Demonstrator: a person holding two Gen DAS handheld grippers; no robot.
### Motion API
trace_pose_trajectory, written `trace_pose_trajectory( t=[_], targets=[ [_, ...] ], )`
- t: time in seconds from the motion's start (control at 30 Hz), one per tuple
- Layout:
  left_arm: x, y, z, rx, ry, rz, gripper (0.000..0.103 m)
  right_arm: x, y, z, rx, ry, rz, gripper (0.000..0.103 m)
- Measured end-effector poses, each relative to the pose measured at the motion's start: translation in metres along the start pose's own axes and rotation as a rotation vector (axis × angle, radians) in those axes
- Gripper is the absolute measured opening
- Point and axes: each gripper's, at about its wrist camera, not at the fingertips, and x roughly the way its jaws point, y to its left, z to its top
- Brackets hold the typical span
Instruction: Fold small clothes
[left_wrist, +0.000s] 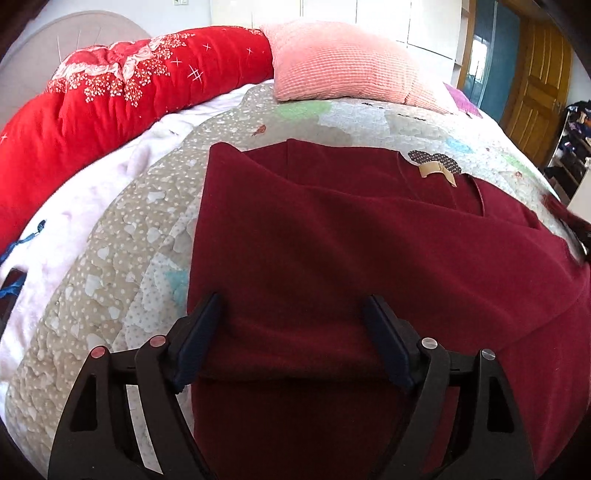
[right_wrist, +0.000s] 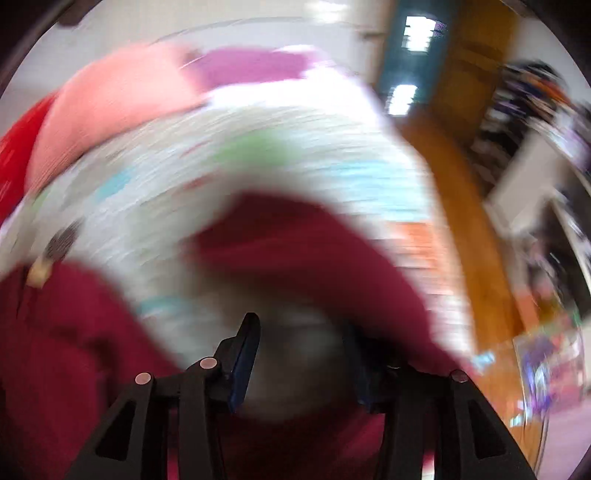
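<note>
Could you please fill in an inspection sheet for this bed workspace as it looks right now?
Surface: patchwork quilt on a bed.
Job's things: dark red garment, left side folded in, neck label showing.
Clutter: pink pillow, red duvet, white blanket.
Grippers: left gripper open above the garment; right gripper open, view blurred, nothing clearly held.
Cables: nothing seen.
Surroundings: wooden door, cluttered rack.

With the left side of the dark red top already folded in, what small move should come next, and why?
Probably the right gripper should close on the right sleeve. That sleeve lies spread out on the quilt, not folded in, while the left side of the top already has a straight folded edge. The right jaws stand open with no cloth between them, though the right view is blurred. The left gripper is open over the cloth.
</note>
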Motion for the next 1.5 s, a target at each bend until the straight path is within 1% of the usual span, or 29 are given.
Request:
trace_pose_trajectory(
  t=[0.03,0.1,0.13,0.17,0.27,0.3,0.33,0.37,0.43,0.47,0.5,0.53,0.6,0.7,0.73,0.77,0.8,0.87,1.0,1.07,1.1,1.13,1.17,1.23,1.27,1.33,1.4,1.43,1.5],
  targets=[
    [0.0,0.0,0.0,0.0,-0.001,0.0,0.082,-0.01,-0.025,-0.004,0.086,-0.034,-0.004,0.043],
    [0.0,-0.002,-0.001,0.004,-0.002,0.006,0.082,-0.027,-0.06,-0.016,0.2,-0.066,-0.006,0.043],
    [0.0,-0.002,-0.001,0.006,-0.003,0.008,0.082,-0.031,-0.074,-0.022,0.227,-0.073,-0.024,0.044],
    [0.0,-0.002,-0.001,0.006,-0.003,0.008,0.082,-0.041,-0.089,-0.032,0.24,-0.088,-0.072,0.044],
    [0.001,-0.003,-0.001,0.006,-0.003,0.008,0.083,-0.061,-0.115,-0.053,0.264,-0.116,-0.082,0.044],
    [0.0,-0.002,0.0,0.006,-0.003,0.009,0.083,-0.069,-0.121,-0.061,0.28,-0.128,-0.068,0.044],
    [0.001,-0.003,-0.001,0.008,-0.003,0.011,0.083,-0.076,-0.125,-0.066,0.29,-0.138,-0.04,0.044],
    [0.001,-0.003,-0.001,0.009,-0.002,0.012,0.083,-0.082,-0.126,-0.071,0.286,-0.146,0.023,0.044],
    [0.001,-0.003,0.0,0.011,-0.002,0.016,0.083,-0.087,-0.124,-0.068,0.263,-0.148,0.118,0.044],
    [0.001,-0.003,0.0,0.012,-0.003,0.016,0.083,-0.09,-0.117,-0.065,0.248,-0.147,0.183,0.044],
    [0.001,-0.003,0.0,0.011,-0.002,0.015,0.083,-0.09,-0.113,-0.062,0.245,-0.146,0.213,0.044],
    [0.001,-0.003,0.0,0.011,-0.003,0.015,0.083,-0.089,-0.11,-0.06,0.247,-0.143,0.231,0.045],
    [0.001,-0.003,0.0,0.011,-0.003,0.015,0.083,-0.077,-0.106,-0.053,0.274,-0.105,0.223,0.045],
    [0.001,-0.003,0.0,0.011,-0.003,0.015,0.083,-0.048,-0.11,-0.053,0.377,-0.041,0.218,0.045],
    [0.001,-0.003,0.0,0.011,-0.003,0.016,0.083,-0.038,-0.112,-0.054,0.408,-0.014,0.222,0.045],
    [0.001,-0.003,-0.001,0.011,-0.003,0.015,0.083,-0.023,-0.114,-0.056,0.45,0.05,0.221,0.045],
    [0.001,-0.003,-0.001,0.01,-0.003,0.015,0.083,-0.014,-0.117,-0.057,0.48,0.08,0.232,0.045],
    [0.001,-0.003,-0.001,0.01,-0.004,0.015,0.083,-0.009,-0.125,-0.063,0.549,0.073,0.27,0.045],
    [0.002,-0.003,0.0,0.013,-0.004,0.019,0.084,-0.003,-0.134,-0.058,0.565,0.006,0.317,0.045],
    [0.002,-0.002,0.0,0.011,-0.004,0.015,0.084,0.006,-0.14,-0.053,0.571,-0.013,0.323,0.028],
    [0.002,-0.002,0.0,0.01,-0.004,0.014,0.084,0.006,-0.142,-0.053,0.564,-0.019,0.312,0.018],
    [0.002,-0.002,0.0,0.009,-0.004,0.013,0.084,0.001,-0.144,-0.054,0.557,-0.028,0.322,0.011],
    [0.002,-0.002,0.0,0.01,-0.004,0.013,0.084,-0.009,-0.146,-0.056,0.549,-0.053,0.342,0.009],
    [0.002,-0.002,0.0,0.01,-0.005,0.014,0.084,-0.046,-0.149,-0.065,0.508,-0.138,0.374,0.008],
    [0.002,-0.002,0.0,0.01,-0.005,0.014,0.084,-0.074,-0.153,-0.077,0.486,-0.195,0.411,0.008],
    [0.002,-0.002,0.0,0.011,-0.005,0.014,0.084,-0.108,-0.155,-0.102,0.446,-0.24,0.441,0.008],
    [0.002,-0.002,0.0,0.012,-0.005,0.016,0.084,-0.126,-0.154,-0.131,0.406,-0.228,0.428,0.008],
    [0.002,-0.002,0.0,0.013,-0.004,0.018,0.084,-0.127,-0.155,-0.145,0.411,-0.205,0.429,0.008],
    [0.002,-0.002,0.0,0.015,-0.004,0.02,0.084,-0.113,-0.16,-0.175,0.441,-0.122,0.44,0.008]
  ],
)
